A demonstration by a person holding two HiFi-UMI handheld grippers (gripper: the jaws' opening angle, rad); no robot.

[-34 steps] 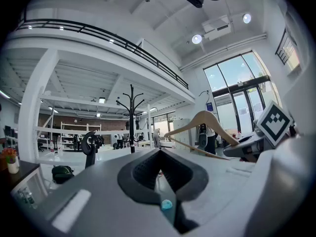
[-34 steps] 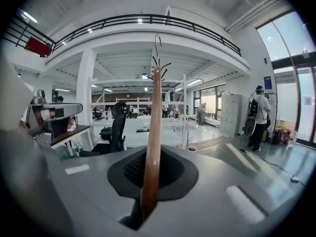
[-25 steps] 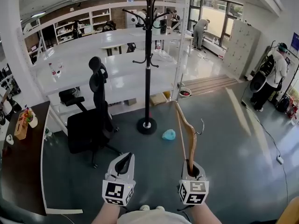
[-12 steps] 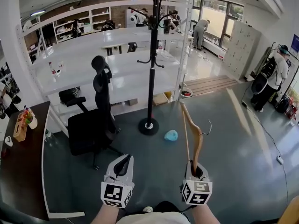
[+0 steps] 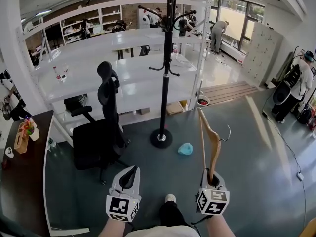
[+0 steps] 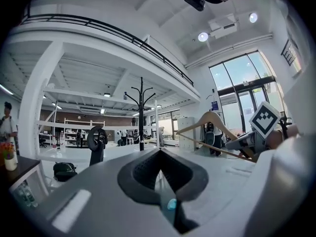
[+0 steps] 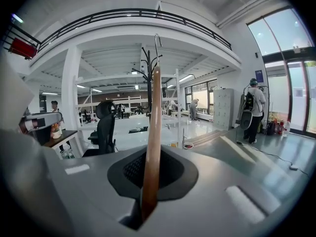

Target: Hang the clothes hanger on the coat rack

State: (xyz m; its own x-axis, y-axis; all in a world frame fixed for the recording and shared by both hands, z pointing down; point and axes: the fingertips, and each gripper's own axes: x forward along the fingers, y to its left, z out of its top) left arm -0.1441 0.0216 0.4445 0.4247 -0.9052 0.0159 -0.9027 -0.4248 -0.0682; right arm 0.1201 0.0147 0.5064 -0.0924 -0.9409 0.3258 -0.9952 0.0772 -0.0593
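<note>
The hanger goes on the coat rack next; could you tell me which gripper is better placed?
The right gripper: it is shut on the hanger, with the coat rack ahead. The left gripper is shut and holds nothing.

Coat rack (image 5: 165,68) stands dead centre of the frame, office chair (image 5: 96,139) just left of it, shelving (image 5: 89,78) behind both. Desk (image 5: 22,177) runs down the left edge. Lower right, the clothes hanger (image 5: 212,139) sticks up out of the right gripper (image 5: 212,179); left gripper (image 5: 129,174) sits lower centre-left.
</note>
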